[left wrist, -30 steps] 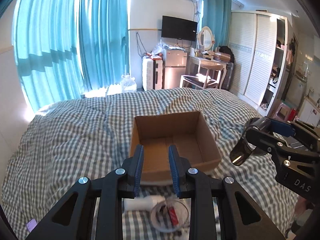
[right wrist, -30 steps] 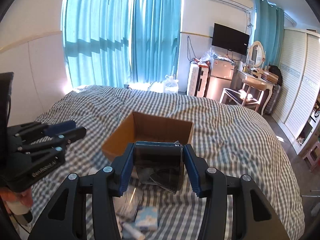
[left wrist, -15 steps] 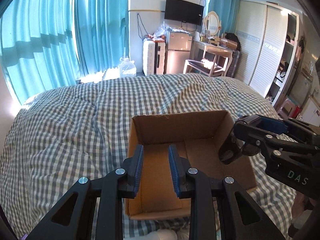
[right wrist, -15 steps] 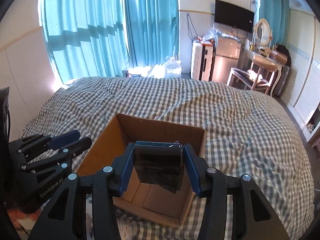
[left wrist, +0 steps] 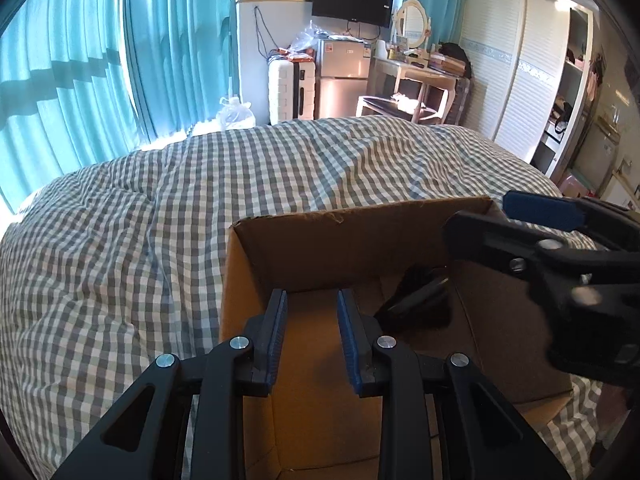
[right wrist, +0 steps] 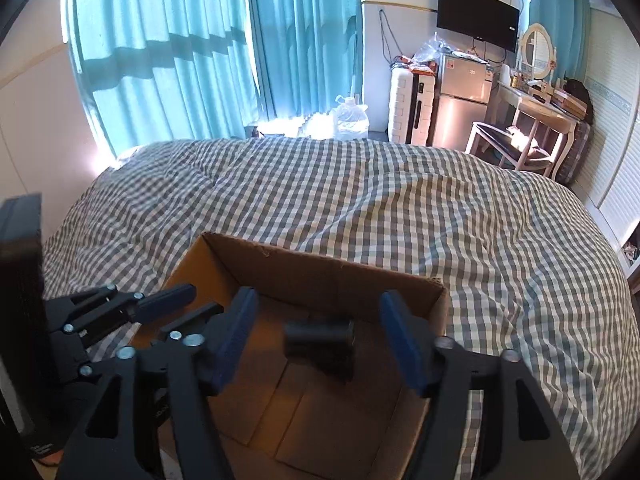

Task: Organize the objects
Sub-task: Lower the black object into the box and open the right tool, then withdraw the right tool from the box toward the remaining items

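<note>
Grey-checked bedding (right wrist: 360, 208) is carrying an open brown cardboard box (right wrist: 320, 272) at lower centre. Right gripper (right wrist: 320, 340) fingers are spreading, releasing a dark translucent pouch (right wrist: 320, 342) into it. Left gripper (left wrist: 310, 332) is hovering clenched, empty. Withdrawing carelessly risks snagging the box wall.

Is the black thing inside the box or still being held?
Inside. The black thing lies in the cardboard box, untouched between the right hand-held gripper, whose jaws are opening.
</note>
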Motion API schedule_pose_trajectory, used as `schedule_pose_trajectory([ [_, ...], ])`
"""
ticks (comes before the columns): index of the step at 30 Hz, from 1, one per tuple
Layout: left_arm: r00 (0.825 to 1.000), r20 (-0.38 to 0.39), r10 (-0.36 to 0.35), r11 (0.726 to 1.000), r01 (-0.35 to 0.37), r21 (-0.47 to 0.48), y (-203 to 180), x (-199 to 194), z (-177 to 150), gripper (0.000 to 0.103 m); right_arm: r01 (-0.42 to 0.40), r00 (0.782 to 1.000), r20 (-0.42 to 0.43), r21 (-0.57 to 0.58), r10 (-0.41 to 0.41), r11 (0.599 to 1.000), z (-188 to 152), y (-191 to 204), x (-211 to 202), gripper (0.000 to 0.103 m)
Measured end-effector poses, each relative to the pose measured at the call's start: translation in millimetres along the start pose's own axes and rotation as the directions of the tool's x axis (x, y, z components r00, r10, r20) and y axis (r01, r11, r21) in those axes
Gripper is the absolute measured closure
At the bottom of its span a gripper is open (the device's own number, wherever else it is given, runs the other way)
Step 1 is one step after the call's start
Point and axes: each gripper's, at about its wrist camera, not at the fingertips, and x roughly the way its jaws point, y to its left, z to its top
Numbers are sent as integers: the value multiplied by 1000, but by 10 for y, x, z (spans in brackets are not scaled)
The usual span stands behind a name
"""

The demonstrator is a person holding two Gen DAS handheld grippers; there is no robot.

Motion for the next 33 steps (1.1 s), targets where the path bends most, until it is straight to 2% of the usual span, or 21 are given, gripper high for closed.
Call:
schedule_pose_trajectory([
  [2,1000,3,13,1000,-13,-5,2,-3,-12,62,-15,1000,13,13,15,1000,2,-3,-60,29],
  [4,1000,19,9,1000,-9,-11,-1,-65,-21,45,-17,999,33,16,16,1000,9,-8,-159,24],
  [5,999,34,6,1000,-5,-12,-5,-121,-25,41,-11,999,46,15,10,1000,7,-12,-237,22],
  [7,998,68,17,1000,-16,-14,-27,-254,-23,19,-5,998,61,15,4,1000,0,-36,-370,21],
  [8,996,87,26,1000,-25,-14,-39,-323,-23,17,-6,998,69,22,4,1000,-13,-61,-450,21],
  [12,990,133,46,999,-49,19,-148,-645,-29,15,-10,997,83,53,6,999,-95,-161,-749,15],
  [18,987,150,53,998,-57,28,-280,-1098,-116,13,81,987,133,30,-84,996,-276,-175,-1273,12],
  [22,983,178,50,999,-52,9,-313,-1434,-178,13,113,977,177,30,-117,993,-371,-134,-1654,11],
  [25,975,212,72,997,-75,4,-355,-1678,-241,13,130,969,210,19,-131,991,-436,-80,-1948,11],
  [29,966,248,76,997,-81,12,-393,-1989,-292,13,126,962,246,2,-123,992,-499,2,-2304,11],
  [31,963,258,80,996,-85,9,-406,-2141,-330,9,143,956,258,0,-138,990,-531,44,-2454,11],
  [33,960,265,92,995,-99,13,-441,-2251,-363,9,151,952,269,10,-148,989,-560,78,-2580,11],
])
